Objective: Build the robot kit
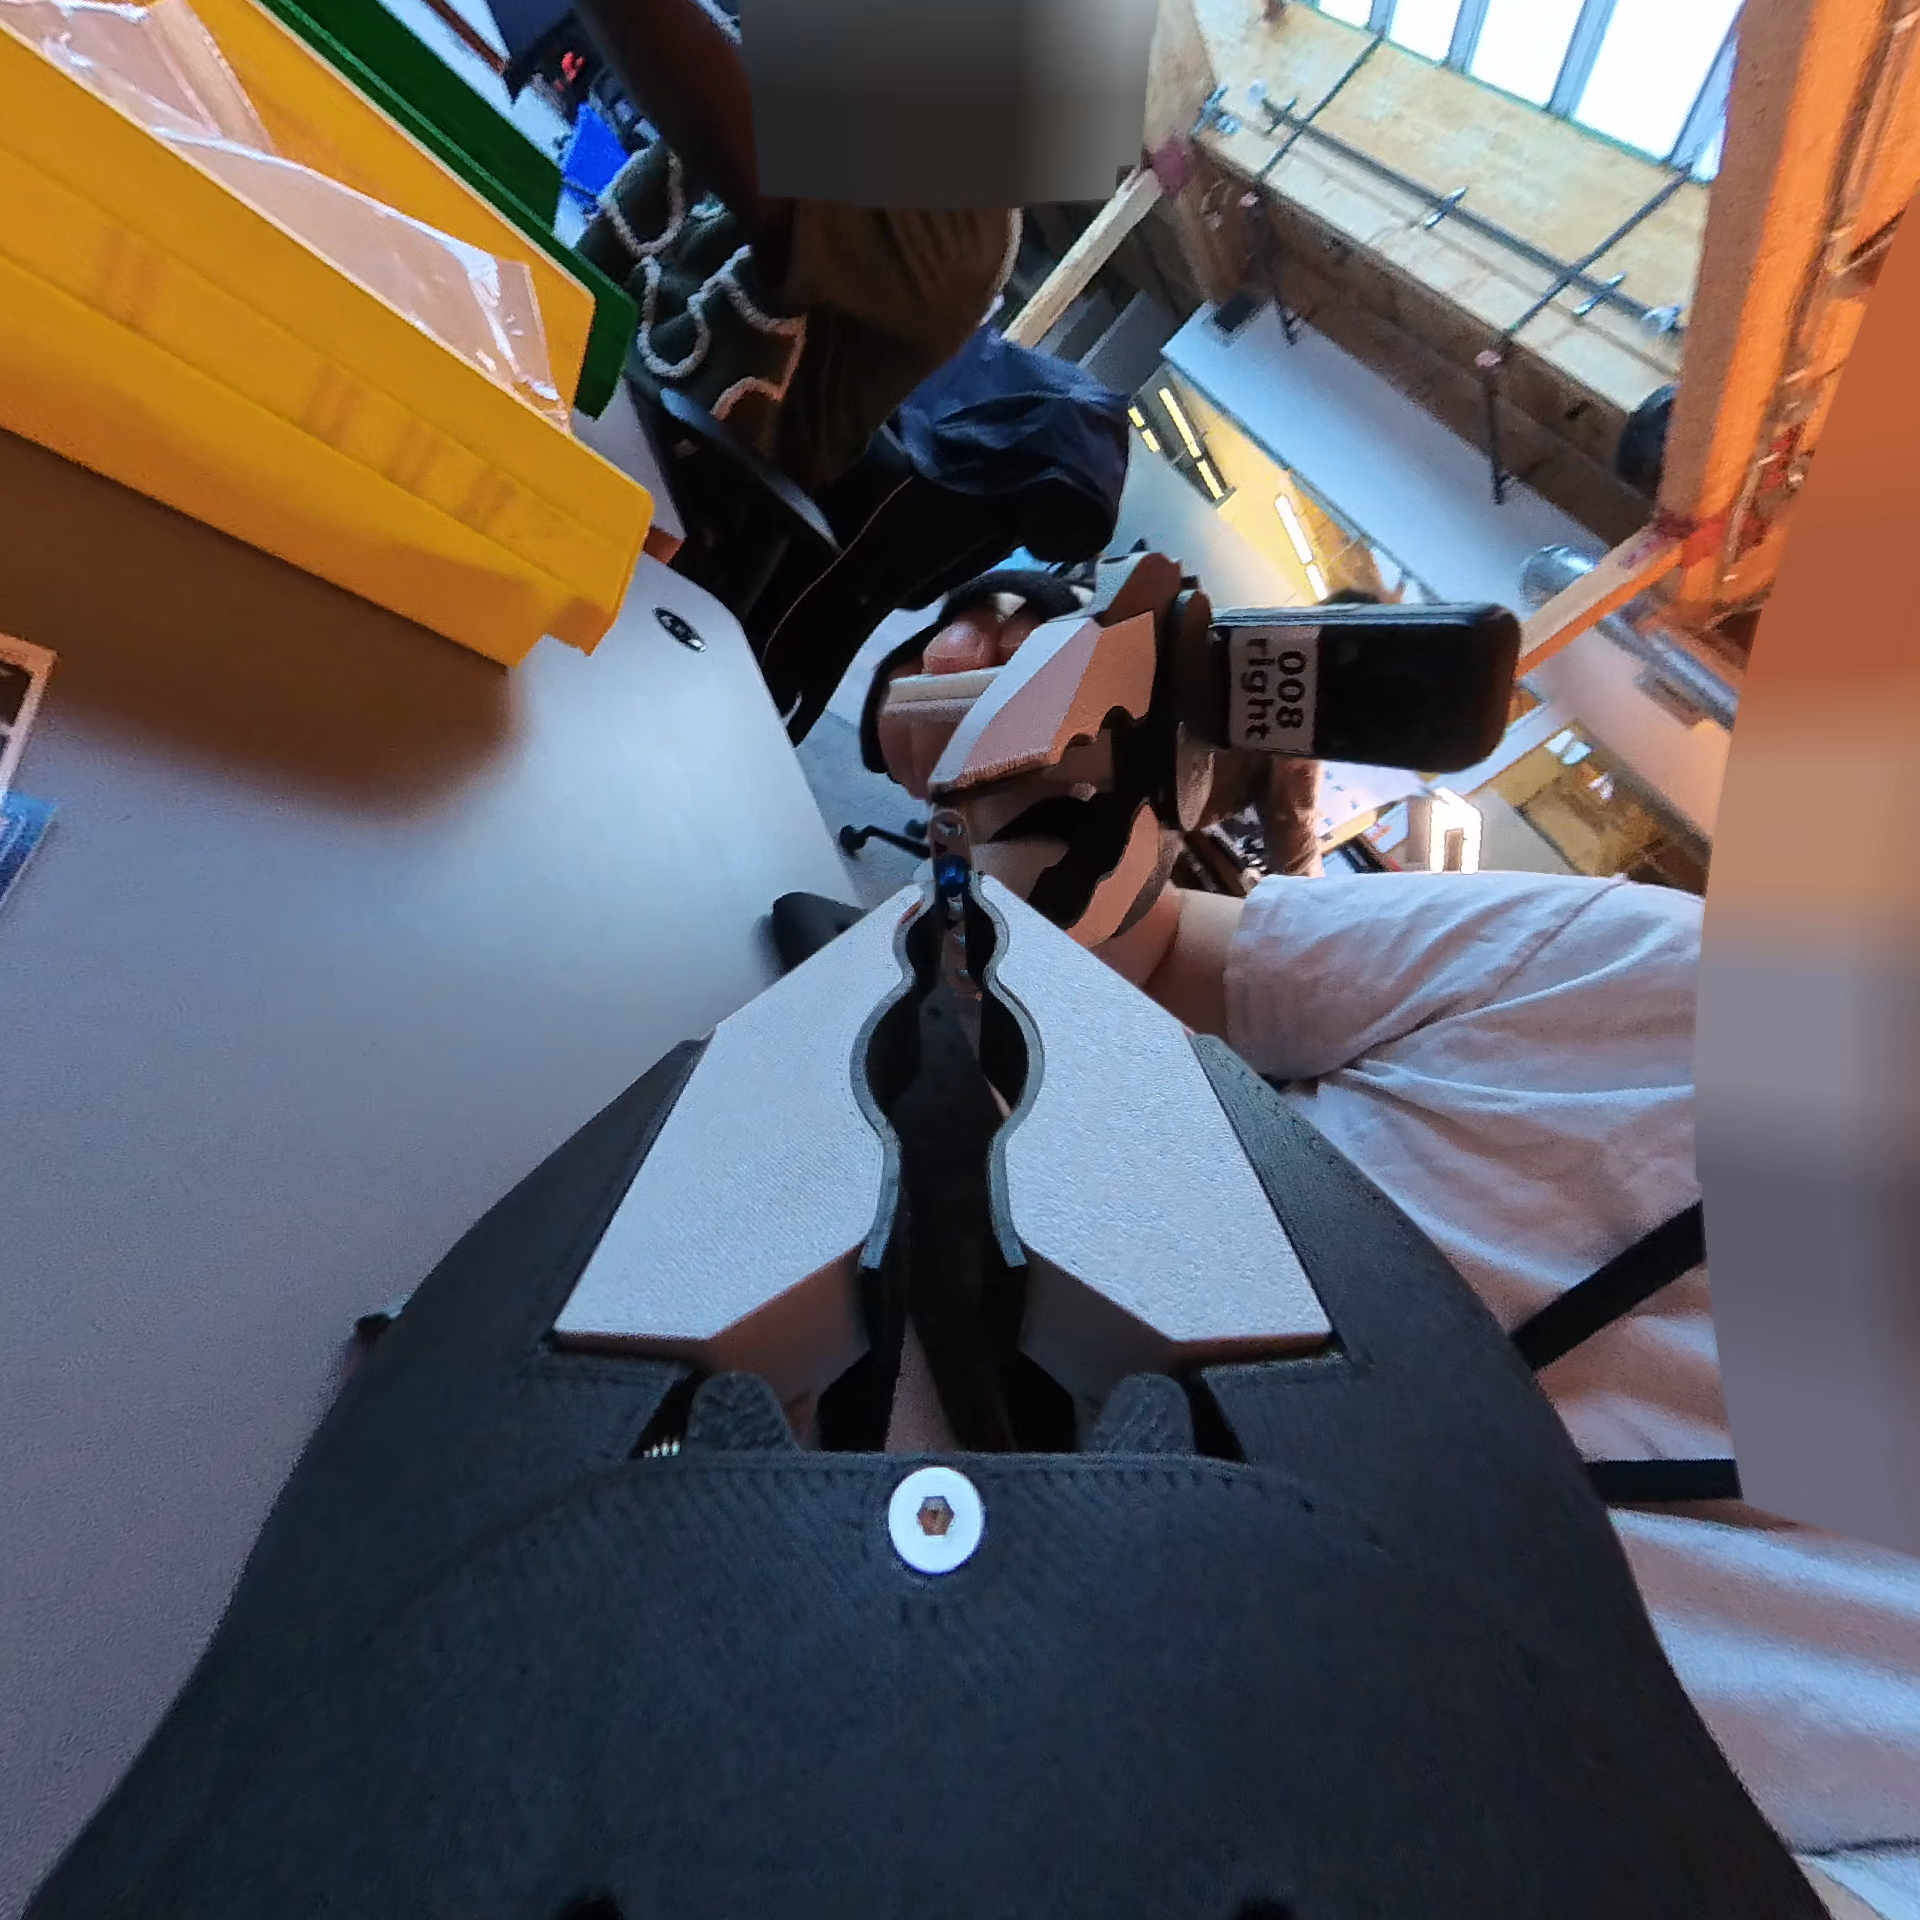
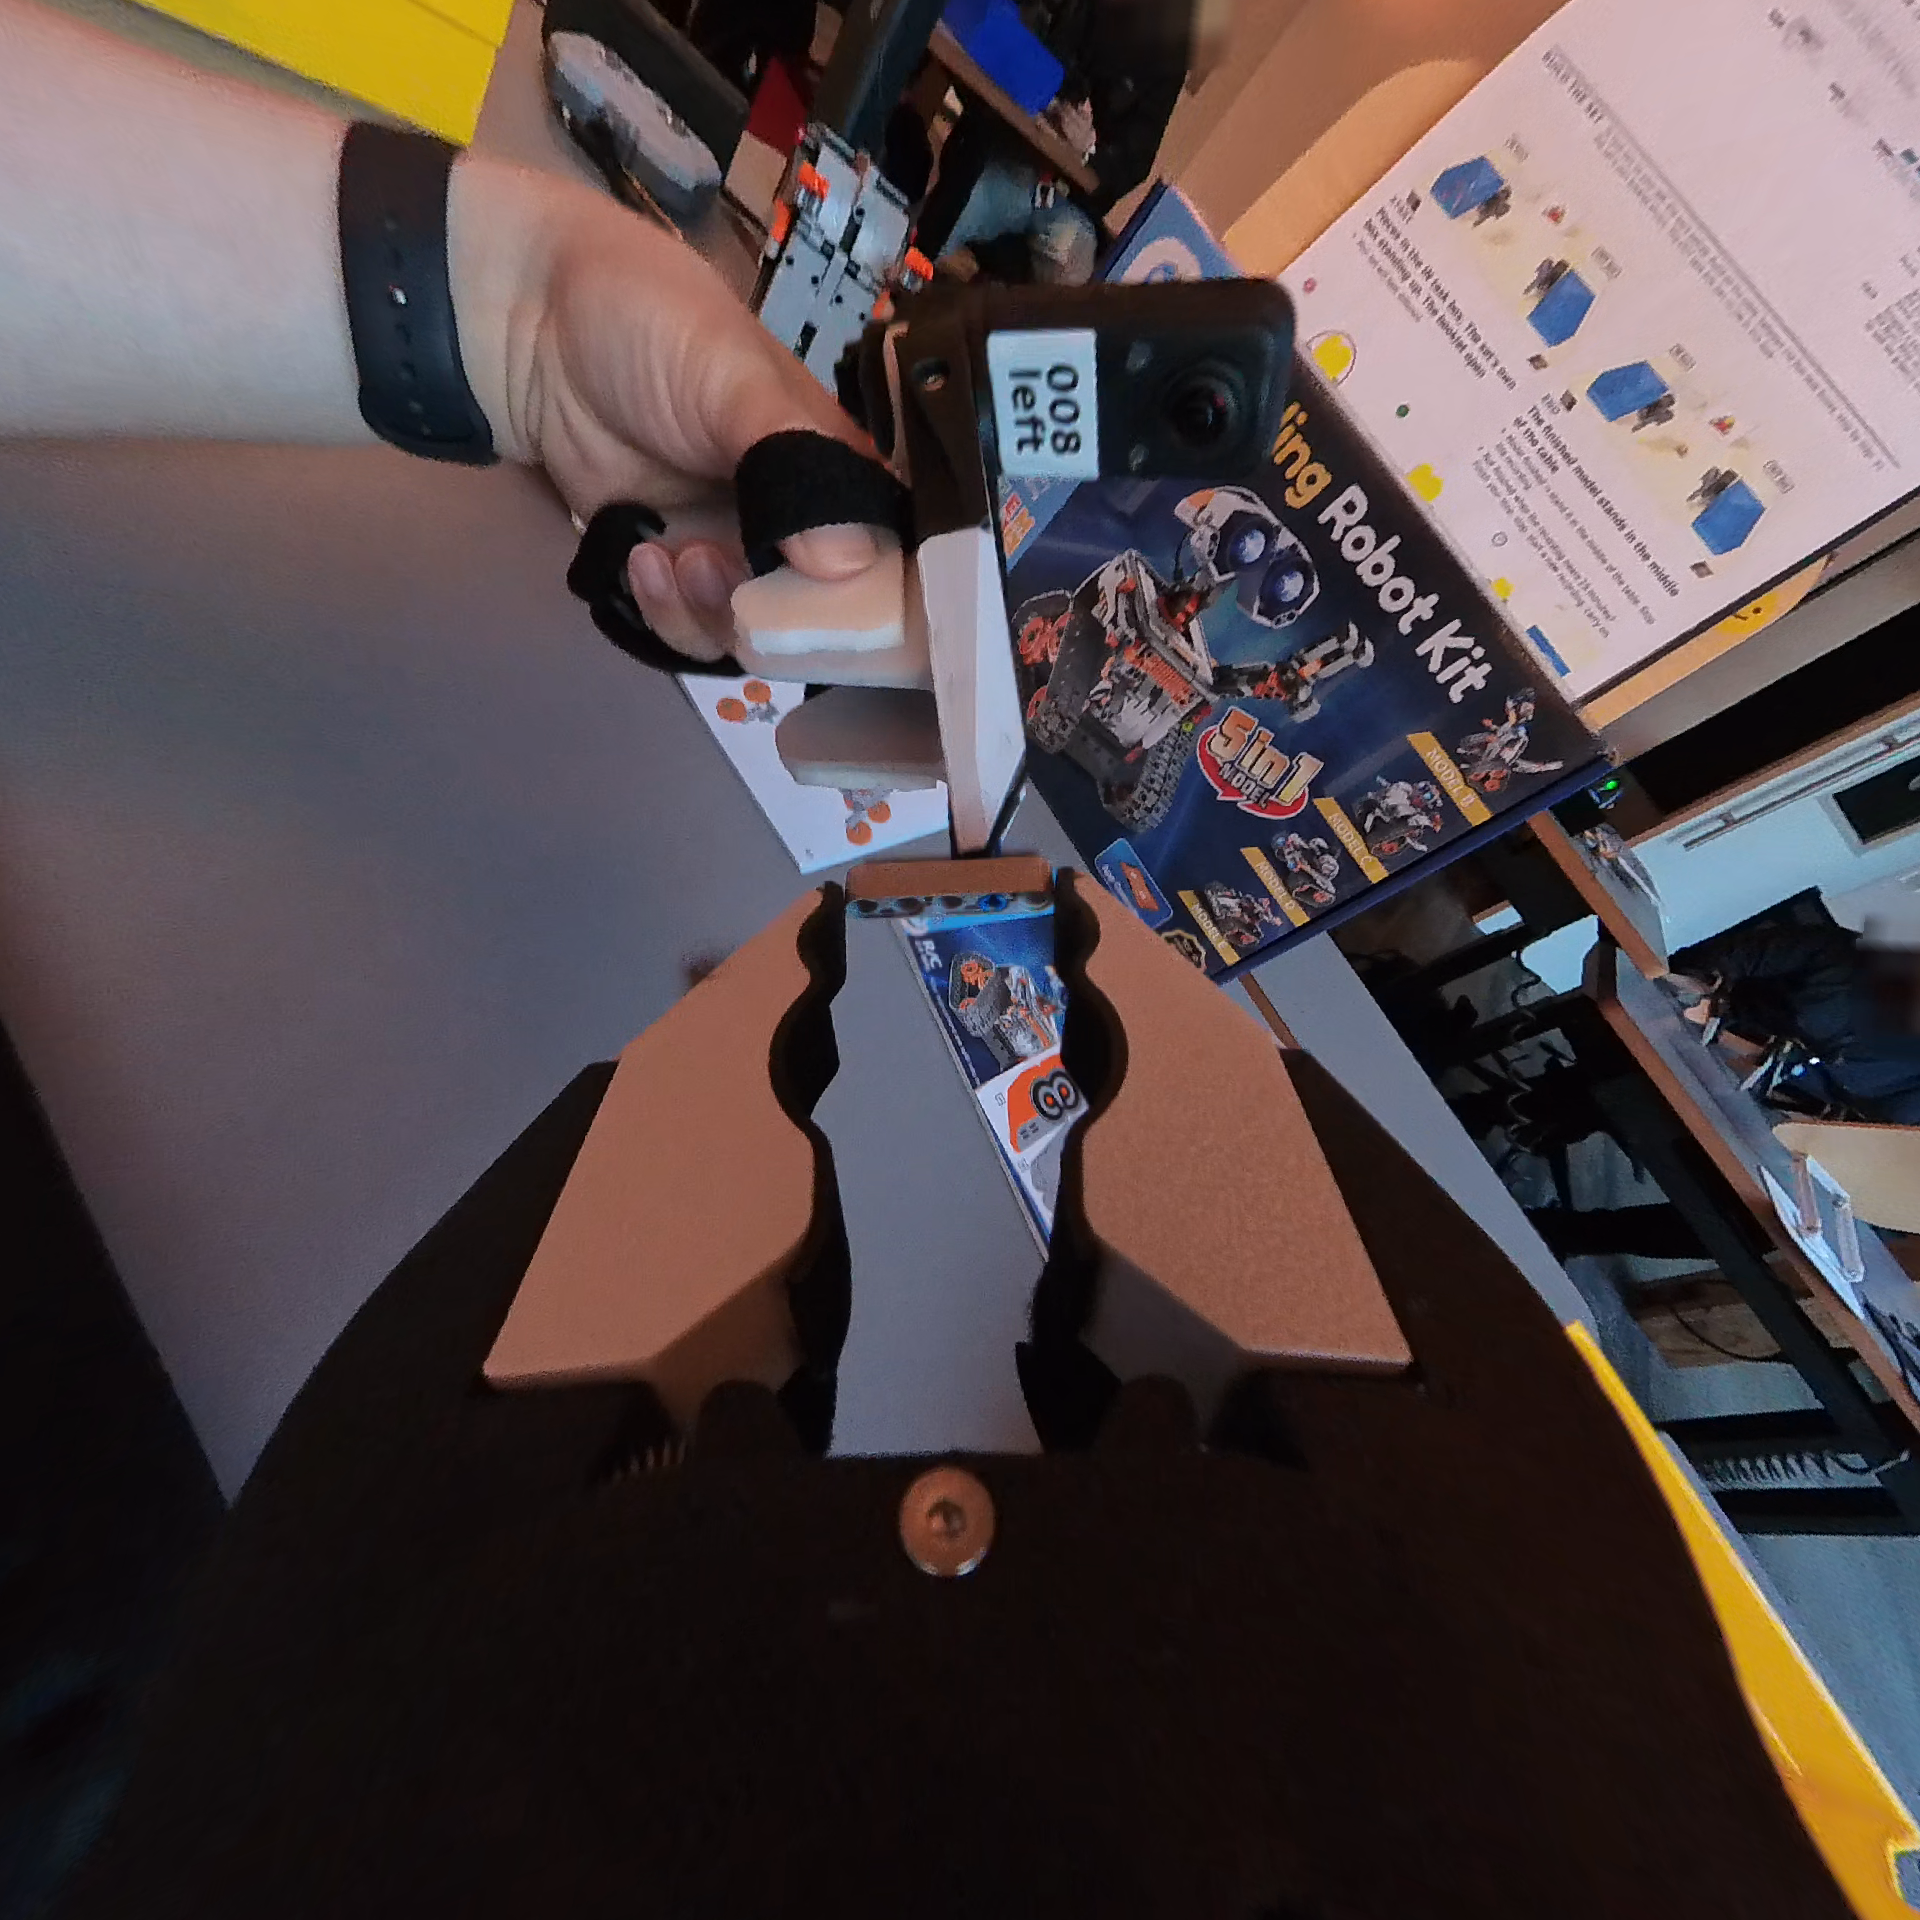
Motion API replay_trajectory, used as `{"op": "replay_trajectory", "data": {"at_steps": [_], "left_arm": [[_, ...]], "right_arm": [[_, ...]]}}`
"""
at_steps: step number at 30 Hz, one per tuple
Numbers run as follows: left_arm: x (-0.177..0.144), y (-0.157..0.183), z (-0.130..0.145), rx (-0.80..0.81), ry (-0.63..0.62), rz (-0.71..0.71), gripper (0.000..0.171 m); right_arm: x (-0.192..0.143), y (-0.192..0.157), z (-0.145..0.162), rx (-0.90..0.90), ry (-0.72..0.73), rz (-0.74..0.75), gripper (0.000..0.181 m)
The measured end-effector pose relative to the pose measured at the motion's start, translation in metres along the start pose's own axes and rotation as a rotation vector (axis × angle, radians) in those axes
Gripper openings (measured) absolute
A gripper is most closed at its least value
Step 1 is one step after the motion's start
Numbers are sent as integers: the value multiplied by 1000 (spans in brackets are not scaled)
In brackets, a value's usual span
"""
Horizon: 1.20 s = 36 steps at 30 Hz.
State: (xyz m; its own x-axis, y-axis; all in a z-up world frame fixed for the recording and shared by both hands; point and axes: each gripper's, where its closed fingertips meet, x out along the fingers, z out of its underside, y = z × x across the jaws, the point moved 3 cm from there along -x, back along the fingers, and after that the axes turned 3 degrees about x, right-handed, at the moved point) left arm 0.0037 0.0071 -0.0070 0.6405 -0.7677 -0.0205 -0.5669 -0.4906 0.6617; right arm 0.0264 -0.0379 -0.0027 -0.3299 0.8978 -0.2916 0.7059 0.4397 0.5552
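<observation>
A thin grey beam with holes and a blue pin (image 2: 951,902) spans the tips of my right gripper (image 2: 951,896), which is shut on its two ends. In the left wrist view the same beam (image 1: 948,878) sits edge-on between the tips of my left gripper (image 1: 951,883), whose jaws are closed to a narrow slit around it. The left gripper (image 2: 977,831) comes down onto the beam from above in the right wrist view, held by a hand (image 2: 644,374) with black finger straps. The right gripper (image 1: 997,831) shows just beyond in the left wrist view. Both are above the grey table (image 1: 312,987).
Stacked yellow bins (image 1: 312,364) and a green one (image 1: 457,135) stand at the table's far left. A dark blue kit box (image 2: 1299,675), a printed instruction sheet (image 2: 1662,260) and a booklet (image 2: 997,1018) are behind the beam. A yellow bin edge (image 2: 1766,1621) is at the right. A person's white sleeve (image 1: 1455,1039) is close. My two grippers' fingertips are within a few centimetres of each other.
</observation>
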Motion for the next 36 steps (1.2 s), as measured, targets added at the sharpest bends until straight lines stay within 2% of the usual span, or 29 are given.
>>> {"op": "replay_trajectory", "data": {"at_steps": [3, 7, 10, 13, 15, 17, 20, 22, 23, 27, 28, 29, 31, 33, 35, 36], "left_arm": [[-2, 3, -3, 0, 28, 35, 0], [-5, 6, -5, 13, 52, 61, 0], [-7, 11, -7, 60, 62, 75, 0], [-7, 17, -8, 129, 60, 74, 0], [-7, 20, -9, 153, 61, 72, 0], [-7, 22, -9, 157, 59, 79, 0], [-7, 23, -8, 165, 50, 78, 0], [-6, 23, -9, 166, 52, 75, 0], [-6, 22, -9, 169, 50, 72, 0], [-5, 20, -8, 173, 46, 37, 1], [-5, 18, -7, 156, 41, 21, 12], [-3, 14, -4, 136, 26, -1, 31], [0, 3, 1, 141, 1, -70, 46], [6, -1, 0, 153, -1, -99, 40], [10, 1, -1, 150, -11, -61, 15], [12, 0, -1, 145, -14, -61, 12]], "right_arm": [[-3, 4, -9, 70, 66, -1, 42], [-8, 13, -17, 272, 167, -26, 48], [-8, 18, -16, 554, 217, -103, 48], [-6, 16, -15, 848, 263, -252, 46], [-5, 15, -16, 973, 298, -330, 33], [-4, 17, -15, 1054, 334, -360, 29], [-5, 18, -17, 1150, 395, -441, 27], [-3, 16, -15, 1182, 383, -468, 21], [-2, 15, -14, 1170, 379, -467, 7], [-1, 18, -9, 1136, 382, -429, 7], [-1, 22, -7, 1138, 399, -400, 7], [-2, 26, -6, 1148, 423, -384, 7], [-3, 31, -5, 1180, 472, -398, 6], [-1, 34, -4, 1200, 498, -400, 6], [3, 32, -3, 1192, 492, -412, 6], [6, 31, -1, 1192, 488, -408, 6]]}}
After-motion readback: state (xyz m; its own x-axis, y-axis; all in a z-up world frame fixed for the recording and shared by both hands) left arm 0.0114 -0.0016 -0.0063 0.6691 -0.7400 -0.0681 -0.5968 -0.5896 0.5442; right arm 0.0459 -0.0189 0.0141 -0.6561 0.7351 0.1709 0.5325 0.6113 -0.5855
